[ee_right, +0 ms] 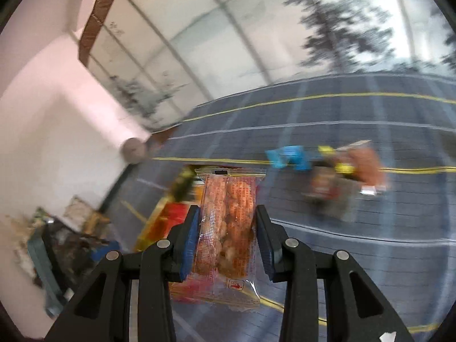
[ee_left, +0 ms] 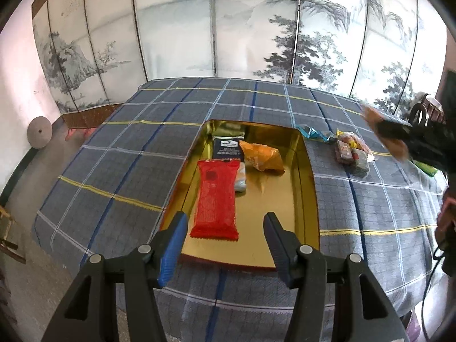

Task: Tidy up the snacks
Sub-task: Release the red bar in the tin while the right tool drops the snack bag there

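A gold tin tray [ee_left: 307, 176] lies on the plaid tablecloth and holds a red packet [ee_left: 216, 199], an orange packet [ee_left: 263, 156] and a dark packet [ee_left: 226, 149]. My left gripper [ee_left: 225, 222] hangs open over the tray's near end, above the red packet, with nothing between its fingers. My right gripper [ee_right: 226, 219] is shut on a clear packet of orange-brown snacks [ee_right: 228, 219], lifted above the cloth; in the left wrist view it appears blurred at the right edge [ee_left: 399, 136]. The tray shows blurred behind it [ee_right: 155, 222].
A small pile of loose snacks [ee_left: 352, 152] lies on the cloth right of the tray, with a blue wrapper [ee_left: 310, 134] beside it; the same pile [ee_right: 342, 176] shows blurred in the right wrist view. A painted folding screen [ee_left: 228, 28] stands behind the table.
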Available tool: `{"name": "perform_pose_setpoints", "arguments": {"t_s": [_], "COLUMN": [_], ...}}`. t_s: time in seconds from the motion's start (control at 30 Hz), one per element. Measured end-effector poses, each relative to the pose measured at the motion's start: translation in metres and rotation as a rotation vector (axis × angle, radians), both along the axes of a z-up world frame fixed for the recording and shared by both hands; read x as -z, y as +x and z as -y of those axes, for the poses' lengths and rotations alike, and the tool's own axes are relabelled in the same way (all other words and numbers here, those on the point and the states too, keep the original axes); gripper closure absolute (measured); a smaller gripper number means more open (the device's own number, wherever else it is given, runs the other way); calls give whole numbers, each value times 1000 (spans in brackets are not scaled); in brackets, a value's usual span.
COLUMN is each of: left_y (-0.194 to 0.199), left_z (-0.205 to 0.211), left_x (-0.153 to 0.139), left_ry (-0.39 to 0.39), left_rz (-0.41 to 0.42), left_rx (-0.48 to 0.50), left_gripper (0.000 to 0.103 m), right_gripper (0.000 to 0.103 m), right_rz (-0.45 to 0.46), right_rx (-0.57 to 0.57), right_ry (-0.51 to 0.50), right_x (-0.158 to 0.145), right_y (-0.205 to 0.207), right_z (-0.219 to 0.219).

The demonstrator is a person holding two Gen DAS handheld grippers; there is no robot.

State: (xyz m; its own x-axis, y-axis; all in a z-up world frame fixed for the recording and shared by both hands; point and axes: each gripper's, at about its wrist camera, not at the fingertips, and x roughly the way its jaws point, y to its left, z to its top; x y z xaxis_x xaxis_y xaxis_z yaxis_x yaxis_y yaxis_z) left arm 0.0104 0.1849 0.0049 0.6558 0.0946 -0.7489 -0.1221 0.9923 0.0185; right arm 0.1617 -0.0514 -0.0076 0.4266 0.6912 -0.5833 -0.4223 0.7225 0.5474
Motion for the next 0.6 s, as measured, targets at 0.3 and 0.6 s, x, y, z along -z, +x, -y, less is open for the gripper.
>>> {"name": "perform_pose_setpoints", "arguments": {"t_s": [0.3, 0.6], "left_y": [-12, -9], "left_z": [-6, -11], "left_x": [-1, 8], "left_ry": [39, 18], "left_rz": [18, -5], "left_rx": [7, 19], "left_gripper": [46, 46], "right_gripper": [68, 67], "right_rz": [-90, -138], "right_rx": [-48, -29], "right_ry": [-16, -49], "right_x": [34, 59], "right_y": [42, 51], "right_z": [-84, -99]}}
